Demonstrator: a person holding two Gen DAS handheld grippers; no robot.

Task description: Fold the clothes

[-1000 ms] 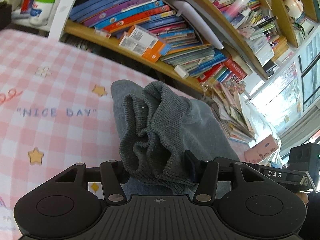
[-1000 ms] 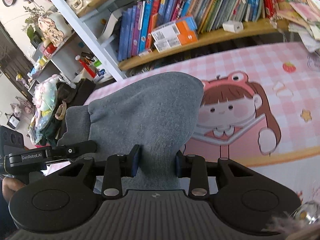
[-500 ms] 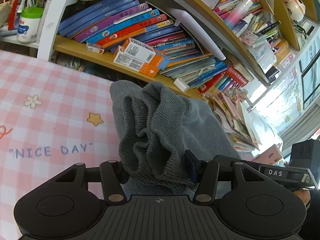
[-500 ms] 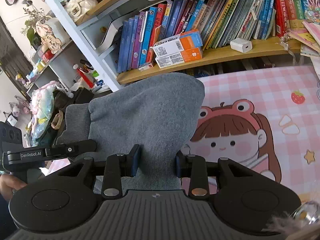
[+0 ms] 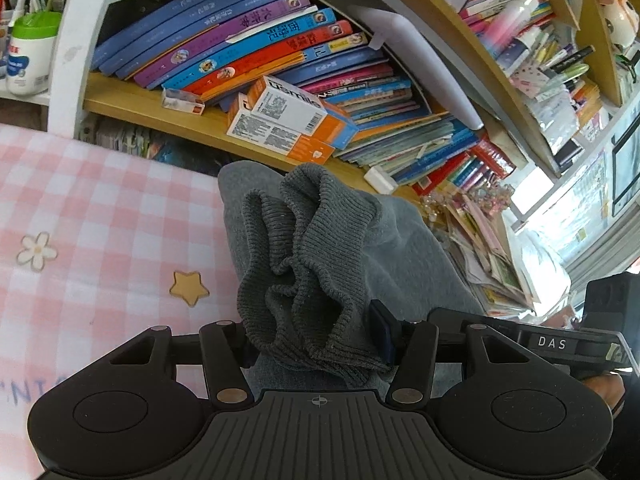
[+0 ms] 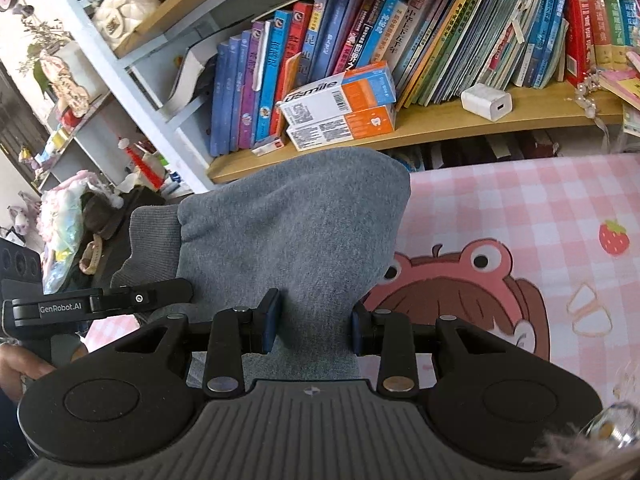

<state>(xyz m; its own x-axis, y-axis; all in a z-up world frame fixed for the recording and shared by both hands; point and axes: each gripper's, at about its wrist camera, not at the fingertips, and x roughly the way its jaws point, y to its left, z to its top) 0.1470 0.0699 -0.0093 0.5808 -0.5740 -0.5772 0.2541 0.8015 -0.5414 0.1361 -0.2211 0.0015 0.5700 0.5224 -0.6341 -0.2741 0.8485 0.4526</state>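
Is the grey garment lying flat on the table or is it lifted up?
Lifted: grey garment hangs bunched from left gripper and right gripper, above the pink tablecloth.

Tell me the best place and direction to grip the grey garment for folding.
Grip the grey garment at its edges: the bunched ribbed cuff, which the left gripper already clamps, and the smooth fleece edge in the right gripper. Come from the near side, fingers pointing toward the bookshelf; the thick ribbing likely resists slipping.
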